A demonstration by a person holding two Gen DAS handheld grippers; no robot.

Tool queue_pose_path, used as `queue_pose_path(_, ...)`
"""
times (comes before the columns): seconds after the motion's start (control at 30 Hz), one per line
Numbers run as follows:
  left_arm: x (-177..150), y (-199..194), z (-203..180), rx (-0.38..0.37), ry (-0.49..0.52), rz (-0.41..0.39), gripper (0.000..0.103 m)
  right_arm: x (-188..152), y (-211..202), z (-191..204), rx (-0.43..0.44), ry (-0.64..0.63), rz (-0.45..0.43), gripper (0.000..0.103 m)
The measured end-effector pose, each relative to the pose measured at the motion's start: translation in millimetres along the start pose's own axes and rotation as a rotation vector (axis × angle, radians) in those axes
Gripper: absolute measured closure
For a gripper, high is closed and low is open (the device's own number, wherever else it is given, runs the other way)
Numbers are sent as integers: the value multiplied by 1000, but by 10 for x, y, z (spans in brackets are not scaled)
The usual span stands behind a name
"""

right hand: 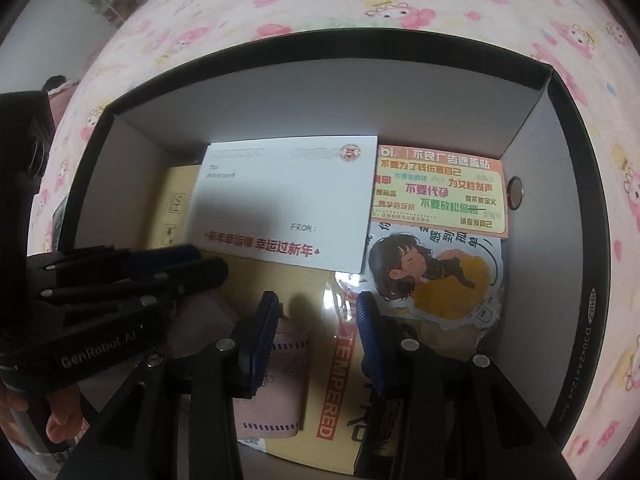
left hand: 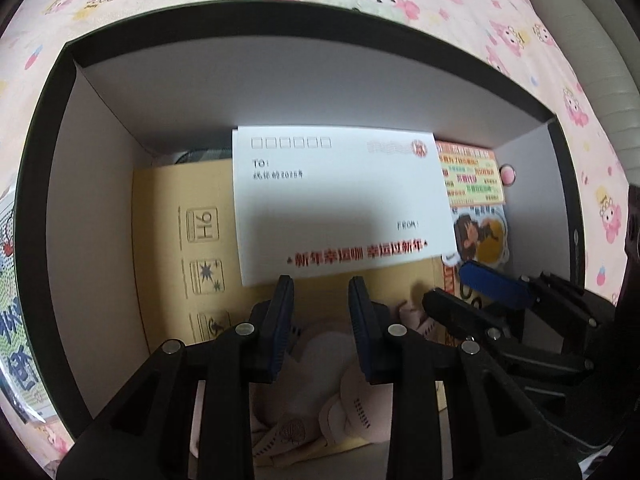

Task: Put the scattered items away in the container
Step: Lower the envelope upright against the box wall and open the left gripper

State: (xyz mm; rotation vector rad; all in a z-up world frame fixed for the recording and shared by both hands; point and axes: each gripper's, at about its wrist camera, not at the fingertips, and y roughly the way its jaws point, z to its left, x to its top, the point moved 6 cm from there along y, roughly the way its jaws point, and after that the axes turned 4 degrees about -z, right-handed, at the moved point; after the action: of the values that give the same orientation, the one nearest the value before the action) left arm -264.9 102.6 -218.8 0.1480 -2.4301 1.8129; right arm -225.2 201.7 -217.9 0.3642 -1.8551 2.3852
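A black box with white inner walls (left hand: 120, 160) (right hand: 532, 184) sits on a pink cartoon bedsheet. Inside lie a white envelope (left hand: 340, 200) (right hand: 288, 200), a tan flat package (left hand: 180, 240) (right hand: 320, 380), an orange sticker sheet (left hand: 470, 176) (right hand: 440, 192), a girl sticker (left hand: 480, 236) (right hand: 436, 276), pink face masks (left hand: 320, 380) (right hand: 276, 384) and a small round disc (right hand: 515, 193). My left gripper (left hand: 321, 284) is open and empty just above the envelope's near edge. My right gripper (right hand: 316, 300) is open and empty over the tan package. Each gripper shows in the other's view.
The bedsheet (left hand: 520, 40) (right hand: 320, 0) surrounds the box. A printed plastic packet (left hand: 16, 320) lies outside the box's left wall. A grey-white ledge (left hand: 600, 40) runs at the far right. A shelf with items (right hand: 108, 0) stands far left.
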Motion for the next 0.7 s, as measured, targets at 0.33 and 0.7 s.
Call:
queue_pose_path(0.33, 76, -60, 113, -97, -82, 4, 75, 146, 66, -28, -41, 1, 11, 65)
queue_pose_path(0.7, 141, -148, 366, -45, -113, -80, 75, 226, -87, -106, 6, 52, -76, 62)
